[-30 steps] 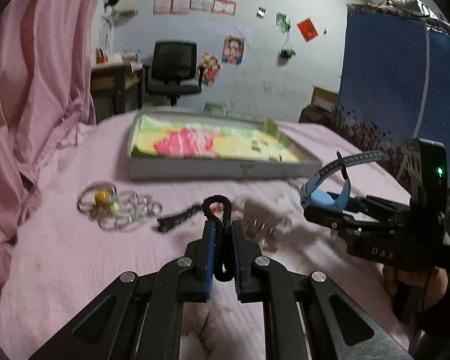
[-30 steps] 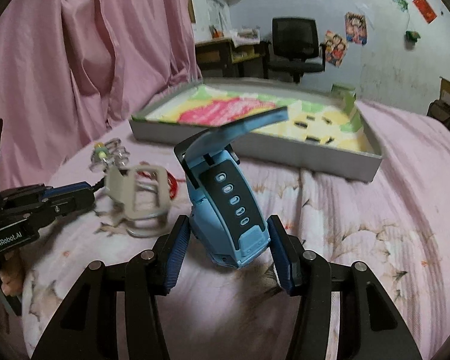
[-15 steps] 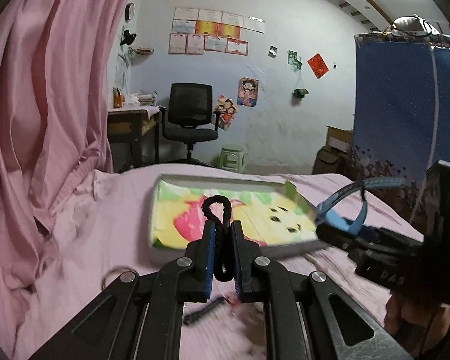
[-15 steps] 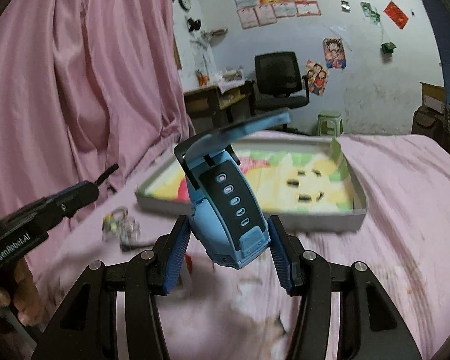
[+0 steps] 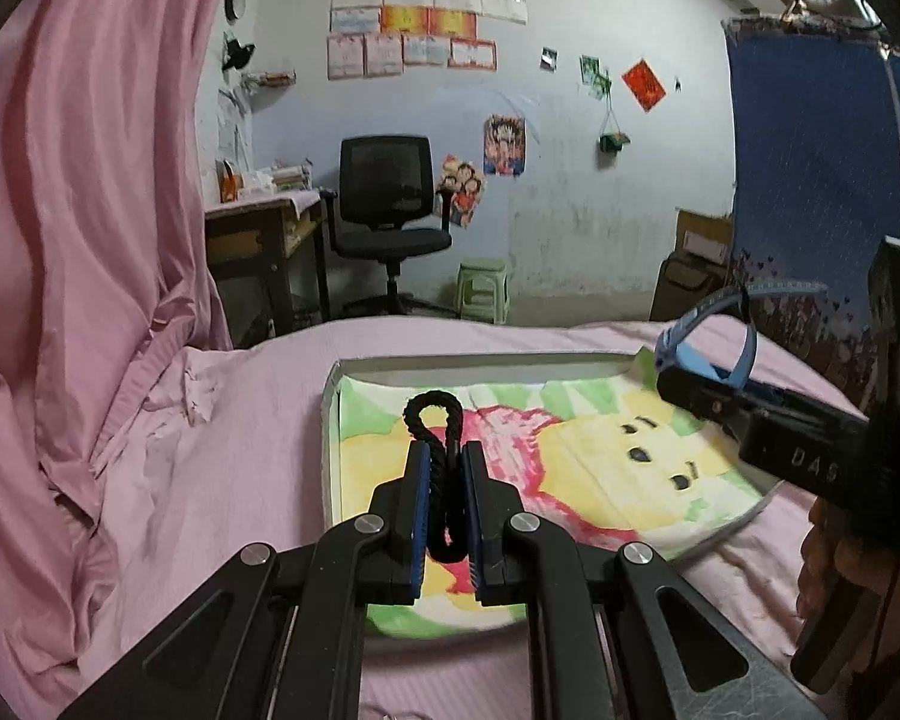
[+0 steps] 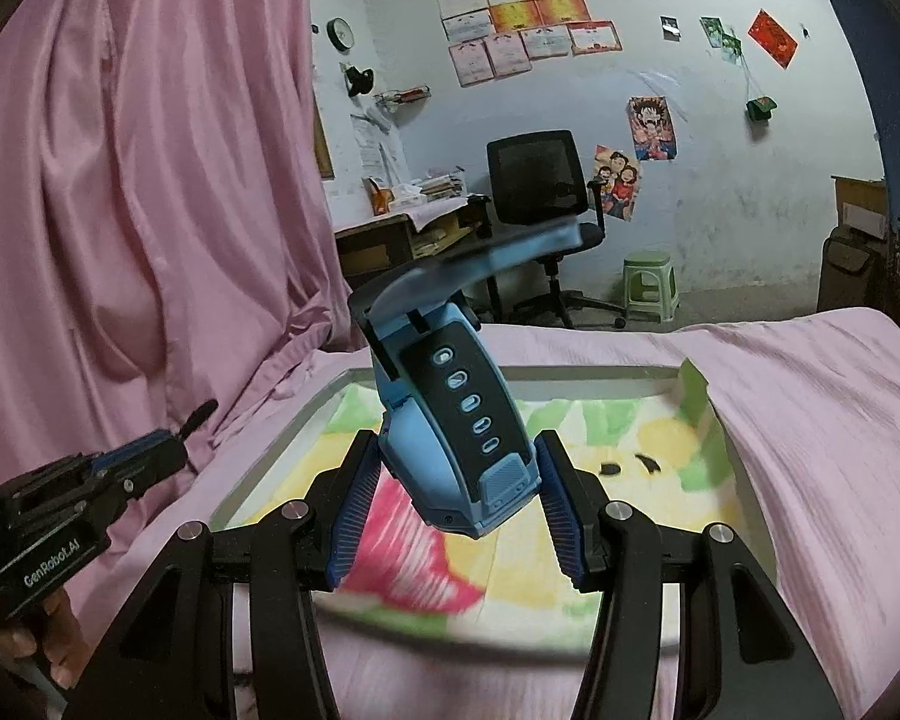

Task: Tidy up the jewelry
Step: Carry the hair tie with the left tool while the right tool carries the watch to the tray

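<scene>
Both loads are riding higher and nearer the tray [image 5: 331,420] than a second ago. Left hand-held gripper [image 5: 444,480] is pinching a black cord [image 5: 435,420], soft and light, gripped mid-loop. Right hand-held gripper [image 6: 459,495] is clamping a blue watch [image 6: 456,420] by its stiff, probably slick case, strap flopping above. Both are hanging over the tray on the pink bed [image 5: 240,450].

Lower part of black cord [image 5: 444,480] hidden btwn left claw [image 5: 445,483] pads; near rim of tray [image 6: 282,450] blurred & covered by claw arms in both views; hand [image 5: 834,564] under right claw body mostly cut off by frame edge
</scene>
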### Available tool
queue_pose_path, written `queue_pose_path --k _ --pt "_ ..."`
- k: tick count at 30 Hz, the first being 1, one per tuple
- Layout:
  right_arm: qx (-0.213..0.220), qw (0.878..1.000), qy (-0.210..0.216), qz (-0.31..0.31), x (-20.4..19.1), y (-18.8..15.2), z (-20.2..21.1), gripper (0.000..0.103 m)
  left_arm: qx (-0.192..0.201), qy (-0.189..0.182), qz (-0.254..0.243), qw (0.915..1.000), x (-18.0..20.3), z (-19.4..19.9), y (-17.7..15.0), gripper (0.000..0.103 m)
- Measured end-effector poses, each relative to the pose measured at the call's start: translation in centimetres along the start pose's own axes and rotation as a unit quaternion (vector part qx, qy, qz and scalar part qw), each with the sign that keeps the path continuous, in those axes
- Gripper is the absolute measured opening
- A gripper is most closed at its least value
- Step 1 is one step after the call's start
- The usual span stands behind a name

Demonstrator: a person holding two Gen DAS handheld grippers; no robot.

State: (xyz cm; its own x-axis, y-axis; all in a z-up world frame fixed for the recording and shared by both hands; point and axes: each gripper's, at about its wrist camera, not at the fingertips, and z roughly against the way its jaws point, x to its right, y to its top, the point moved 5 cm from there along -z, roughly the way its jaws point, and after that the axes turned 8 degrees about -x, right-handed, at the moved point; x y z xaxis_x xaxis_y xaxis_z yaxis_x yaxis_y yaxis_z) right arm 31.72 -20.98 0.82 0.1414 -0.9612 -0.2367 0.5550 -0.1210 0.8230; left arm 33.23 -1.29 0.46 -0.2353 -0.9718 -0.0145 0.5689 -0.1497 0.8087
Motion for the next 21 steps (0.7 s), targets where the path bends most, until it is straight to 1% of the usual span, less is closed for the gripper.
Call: queue_pose_path --k 3,7,10,13,15,17,21 --pt "-0.008 1.0 -0.002 -0.005 0.5 0.3 -1.9 0.047 -0.023 -0.008 0.009 0.9997 -0.5 -2.1 0.0 0.01" --pt "-0.03 0.999 -0.007 -0.006 0.6 -0.6 -4.1 0.047 -0.06 -0.022 0.031 0.9975 -1.0 -4.5 -0.2 0.01" --pt "-0.053 0.998 -0.013 -0.008 0.7 -1.4 -5.5 0.047 -0.095 -0.033 0.041 0.9941 -1.2 -6.1 -0.7 0.01" --pt "-0.083 0.996 -0.017 -0.01 1.1 -2.1 -6.8 0.047 -0.12 -0.043 0.049 0.9906 -1.3 -7.2 -1.1 0.01" --pt "-0.102 0.995 -0.018 -0.014 1.3 -2.8 -7.6 0.047 -0.135 -0.05 0.05 0.9883 -1.1 -7.8 -1.4 0.011" --pt "-0.121 0.992 -0.023 -0.015 1.3 -3.3 -8.3 0.047 -0.146 -0.048 0.051 0.9869 -1.0 -8.2 -1.7 0.011" --pt "-0.138 0.99 -0.026 -0.015 1.6 -3.9 -9.1 0.047 -0.161 -0.048 0.051 0.9845 -1.1 -8.7 -1.9 0.011"
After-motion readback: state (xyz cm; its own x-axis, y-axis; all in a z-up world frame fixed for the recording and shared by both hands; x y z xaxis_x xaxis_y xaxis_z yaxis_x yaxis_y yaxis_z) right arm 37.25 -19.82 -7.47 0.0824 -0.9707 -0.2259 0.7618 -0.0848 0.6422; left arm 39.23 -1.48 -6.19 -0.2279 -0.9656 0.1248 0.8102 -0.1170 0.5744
